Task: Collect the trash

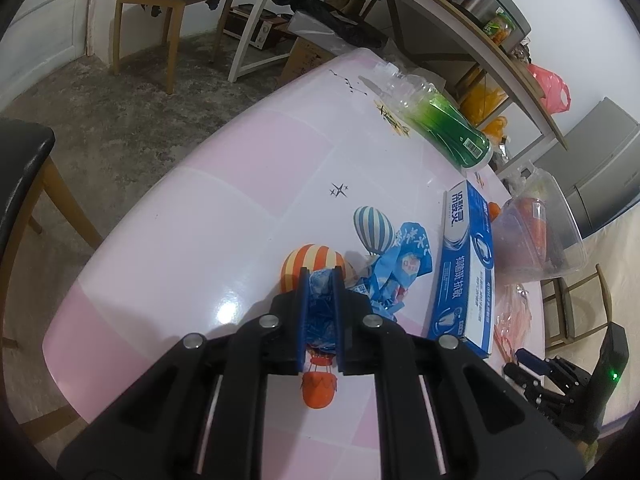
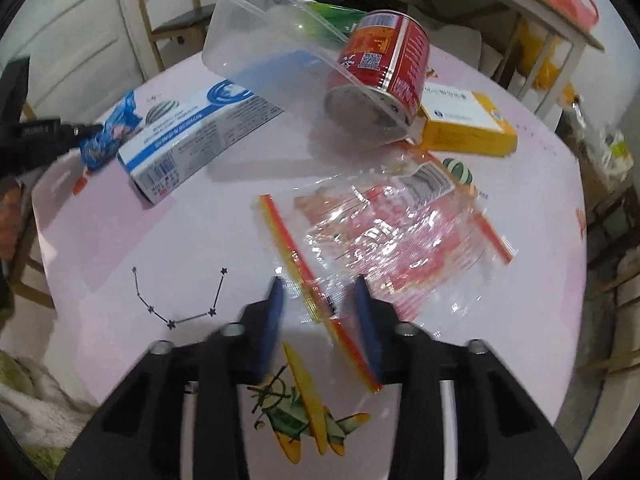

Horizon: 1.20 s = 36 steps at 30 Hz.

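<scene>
My left gripper (image 1: pixel 320 276) is clenched on a crumpled blue wrapper (image 1: pixel 396 264), the blue plastic bunched between its pads and spilling out to the right over the pink counter (image 1: pixel 200 216). Just beside the wrapper lies a blue-and-white toothpaste box (image 1: pixel 468 268), and past that a clear plastic container (image 1: pixel 540 232) tipped on its side with a red can (image 2: pixel 384 60) inside it (the can shows far better from the right wrist). A green bottle (image 1: pixel 444 124) lies flat near the far edge of the counter.

From the right wrist, my right gripper (image 2: pixel 320 292) stands partly parted over the near end of a clear zip bag (image 2: pixel 392 232) with red print; the bag's red-and-yellow seal strip (image 2: pixel 316 296) runs between the pads, but the picture is blurred and I see no pad pressing on it, so I read it as released. A yellow box (image 2: pixel 464 124) sits just beside the container's lower corner. The bag lies flat, near the counter's middle, apart from the toothpaste box.
</scene>
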Each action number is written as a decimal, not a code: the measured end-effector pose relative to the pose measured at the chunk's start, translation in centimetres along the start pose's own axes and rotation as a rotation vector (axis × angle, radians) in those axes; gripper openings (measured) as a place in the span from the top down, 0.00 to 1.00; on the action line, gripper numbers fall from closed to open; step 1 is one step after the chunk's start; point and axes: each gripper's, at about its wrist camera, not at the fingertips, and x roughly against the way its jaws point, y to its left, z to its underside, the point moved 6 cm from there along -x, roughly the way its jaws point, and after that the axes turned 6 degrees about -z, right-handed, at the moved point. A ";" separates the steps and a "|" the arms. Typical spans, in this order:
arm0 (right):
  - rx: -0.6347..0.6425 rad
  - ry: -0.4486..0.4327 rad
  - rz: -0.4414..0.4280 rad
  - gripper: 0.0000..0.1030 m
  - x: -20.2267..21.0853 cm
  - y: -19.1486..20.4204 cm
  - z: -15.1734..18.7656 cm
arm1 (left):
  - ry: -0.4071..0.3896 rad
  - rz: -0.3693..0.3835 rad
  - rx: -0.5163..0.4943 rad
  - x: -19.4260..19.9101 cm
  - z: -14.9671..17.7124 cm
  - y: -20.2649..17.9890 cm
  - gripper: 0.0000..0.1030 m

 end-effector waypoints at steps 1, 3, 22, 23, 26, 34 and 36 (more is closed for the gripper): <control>-0.012 -0.003 -0.006 0.80 0.0 -0.1 0.0 | 0.000 0.000 0.000 0.0 0.0 0.0 0.91; -0.020 -0.009 -0.007 0.87 -0.1 0.0 -0.1 | 0.000 0.002 0.001 0.0 0.0 0.0 0.91; -0.050 -0.140 -0.036 0.98 5.1 1.4 -0.3 | -0.029 -0.001 0.041 1.5 0.1 1.1 0.92; -0.046 -0.146 -0.032 0.98 5.5 1.4 -0.3 | -0.031 -0.001 0.044 1.6 0.1 1.2 0.92; -0.024 -0.151 -0.004 0.98 5.8 1.5 -0.4 | -0.035 -0.001 0.050 1.9 0.2 1.5 0.92; 0.177 -0.122 0.197 0.70 3.4 2.8 -0.7 | -0.036 0.002 0.056 2.0 0.3 1.8 0.92; 0.236 -0.107 0.250 0.70 2.6 3.1 -0.6 | -0.035 0.004 0.056 2.0 0.4 1.8 0.92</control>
